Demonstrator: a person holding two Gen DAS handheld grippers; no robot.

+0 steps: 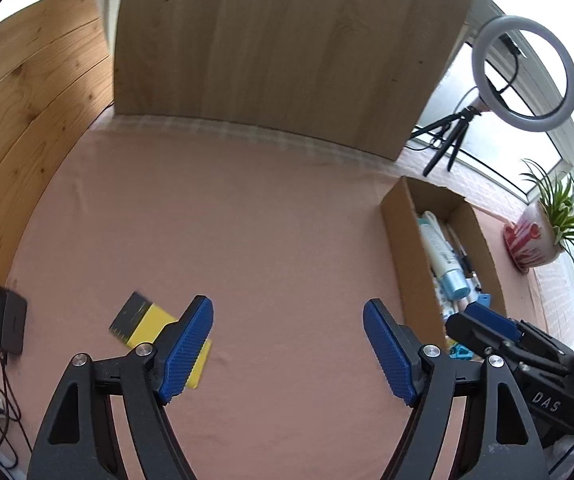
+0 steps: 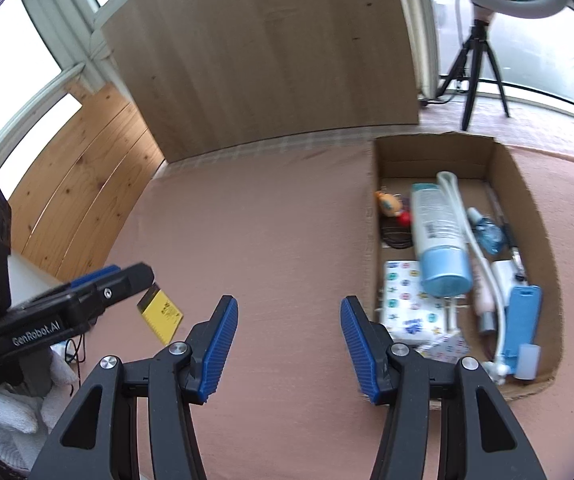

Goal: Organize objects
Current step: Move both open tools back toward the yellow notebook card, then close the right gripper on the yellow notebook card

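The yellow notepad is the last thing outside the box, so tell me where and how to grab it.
The yellow notepad lies flat on the pink tablecloth, with no raised part to grip. Take it with the left gripper, whose open jaws hang right beside it. Come down from above and pinch across the two long edges near the dark bound end, probably tipping one edge up first, since it looks thin.

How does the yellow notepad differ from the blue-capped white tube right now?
The yellow notepad lies flat on the pink tablecloth, outside the cardboard box; the blue-capped white tube lies inside it, among other items. The notepad is flat and rectangular, the tube cylindrical. Neither is gripped.
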